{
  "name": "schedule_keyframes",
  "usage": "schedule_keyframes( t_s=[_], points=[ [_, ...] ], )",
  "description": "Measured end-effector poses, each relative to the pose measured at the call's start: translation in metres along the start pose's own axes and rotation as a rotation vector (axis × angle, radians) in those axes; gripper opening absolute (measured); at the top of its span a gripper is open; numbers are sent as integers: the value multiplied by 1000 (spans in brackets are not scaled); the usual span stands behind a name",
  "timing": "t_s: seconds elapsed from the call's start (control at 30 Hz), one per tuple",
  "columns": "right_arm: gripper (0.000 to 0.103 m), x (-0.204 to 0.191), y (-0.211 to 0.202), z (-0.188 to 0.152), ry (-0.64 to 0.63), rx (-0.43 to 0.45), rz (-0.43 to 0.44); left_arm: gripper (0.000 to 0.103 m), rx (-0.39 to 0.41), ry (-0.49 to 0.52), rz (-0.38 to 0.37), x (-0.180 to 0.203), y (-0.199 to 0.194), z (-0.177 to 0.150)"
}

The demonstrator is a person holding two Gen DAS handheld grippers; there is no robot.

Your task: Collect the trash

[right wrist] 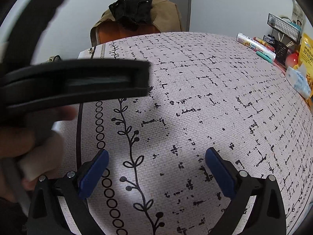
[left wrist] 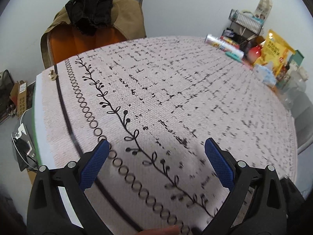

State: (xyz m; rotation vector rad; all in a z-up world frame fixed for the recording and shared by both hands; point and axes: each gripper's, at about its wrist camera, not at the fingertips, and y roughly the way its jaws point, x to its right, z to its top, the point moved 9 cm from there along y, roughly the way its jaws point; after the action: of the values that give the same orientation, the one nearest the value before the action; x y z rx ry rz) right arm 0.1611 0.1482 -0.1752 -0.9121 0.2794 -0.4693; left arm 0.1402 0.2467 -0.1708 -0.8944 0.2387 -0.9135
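Left wrist view: the left claw hangs over the counter, jaws spread wide, nothing between the blue pads.
Right wrist view: the right claw is likewise wide apart and empty, above the counter's leaf-vine border.
Other gripper seen from the right wrist: a blurred black body crosses the left of the frame, held by a hand.
Counter cover: pale woven cloth printed with broken black lines, a ring chain and a vine near its edge.
Trash: a small crumpled tan scrap lies at the counter's far left corner, well apart from both claws.
Floor beside the counter, left wrist view: a grey bin, contents unclear.
Far right of the counter: a clutter of packets, with a yellow bag, a red-and-white bottle, a long wrapped roll and a tissue pack.
Beyond the counter: an orange chair draped with tan and black garments.
Behind the clutter: a black wire rack against the wall.
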Motion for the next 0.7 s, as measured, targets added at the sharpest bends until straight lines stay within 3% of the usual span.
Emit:
schedule_keyframes(
  t_s=[0.7],
  points=[
    [96,1,-1,-1,5,2,9,97,-39,41,91,6,13,0]
  ],
)
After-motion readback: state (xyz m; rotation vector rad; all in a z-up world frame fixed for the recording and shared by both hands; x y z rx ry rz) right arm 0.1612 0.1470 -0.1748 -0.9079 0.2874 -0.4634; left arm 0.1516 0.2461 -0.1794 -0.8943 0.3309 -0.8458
